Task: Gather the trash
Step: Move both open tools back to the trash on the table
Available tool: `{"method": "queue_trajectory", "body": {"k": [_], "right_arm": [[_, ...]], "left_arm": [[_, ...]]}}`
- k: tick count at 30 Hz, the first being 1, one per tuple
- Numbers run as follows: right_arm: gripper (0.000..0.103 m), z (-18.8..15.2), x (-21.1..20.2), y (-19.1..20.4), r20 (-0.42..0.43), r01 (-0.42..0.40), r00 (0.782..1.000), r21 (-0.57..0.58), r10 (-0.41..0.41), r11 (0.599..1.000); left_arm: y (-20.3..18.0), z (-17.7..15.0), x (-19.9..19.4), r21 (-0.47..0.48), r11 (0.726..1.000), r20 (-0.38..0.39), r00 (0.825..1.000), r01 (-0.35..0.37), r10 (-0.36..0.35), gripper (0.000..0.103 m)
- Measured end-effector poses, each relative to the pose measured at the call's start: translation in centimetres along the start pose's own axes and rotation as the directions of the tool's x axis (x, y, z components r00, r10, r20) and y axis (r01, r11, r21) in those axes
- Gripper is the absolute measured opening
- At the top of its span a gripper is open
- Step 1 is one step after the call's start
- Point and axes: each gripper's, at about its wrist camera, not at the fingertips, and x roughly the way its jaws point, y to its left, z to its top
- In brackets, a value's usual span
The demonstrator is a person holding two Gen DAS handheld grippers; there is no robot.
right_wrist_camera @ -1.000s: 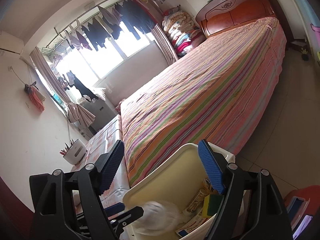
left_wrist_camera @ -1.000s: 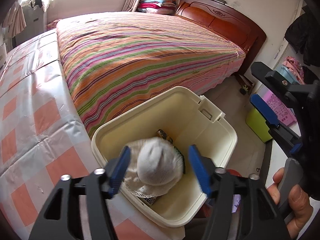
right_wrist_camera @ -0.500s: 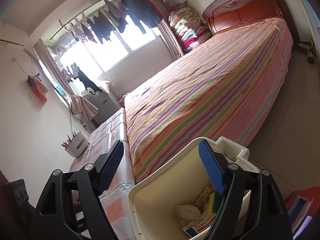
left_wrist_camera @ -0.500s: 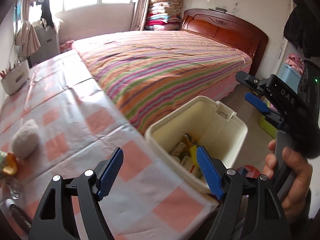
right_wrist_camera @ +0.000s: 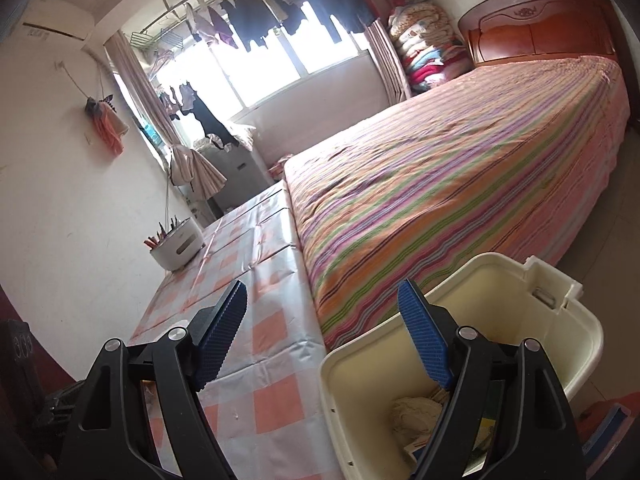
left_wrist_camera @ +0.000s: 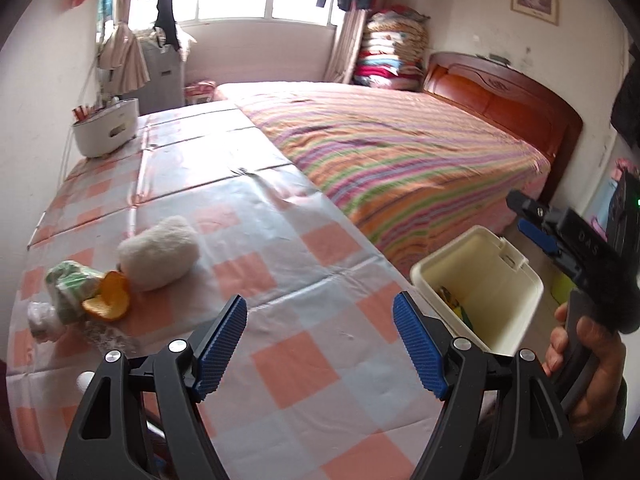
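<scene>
My left gripper is open and empty above the checked tablecloth. To its left lie a white fluffy wad, an orange peel, a green-and-white wrapper and a clear crumpled piece. The cream trash bin stands off the table's right edge. My right gripper is open and empty over the bin, which holds a white crumpled wad and packaging. The right gripper also shows in the left wrist view, held beside the bin.
A striped bed runs along the table's far right side, with a wooden headboard. A white holder with pens stands at the table's far left corner by the wall. A red object lies on the floor beside the bin.
My left gripper let go of a white wad into the bin, then swung left and back over the table. The table's trash came into view. The right gripper stayed over the bin.
</scene>
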Motion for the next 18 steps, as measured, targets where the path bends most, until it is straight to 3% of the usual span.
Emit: {"method": "queue_trajectory", "body": {"k": [6,11,15,18], "right_arm": [[0.077,-1.6,1.8,4.1,-0.066,-0.068,0.996,-0.089,0.062,0.994],[0.081,-3.6,3.4,8.0,-0.155,-0.163,0.979,-0.183,0.135,0.97],[0.081,-5.4,4.2,11.6,-0.234,-0.257,0.953,-0.275,0.194,0.926],[0.081,-6.8,4.8,13.7,-0.316,-0.352,0.915,-0.319,0.251,0.88]], "left_arm": [[5.2,0.4,-2.3,-0.108,0.992,0.058,0.996,-0.064,0.07,0.074],[10.5,0.1,-4.2,-0.213,0.967,0.09,0.983,-0.14,0.163,0.074],[14.4,-0.5,-5.7,-0.278,0.936,0.105,0.962,-0.214,0.251,0.074],[16.8,-1.1,-6.6,-0.318,0.914,0.108,0.948,-0.251,0.298,0.074]]}}
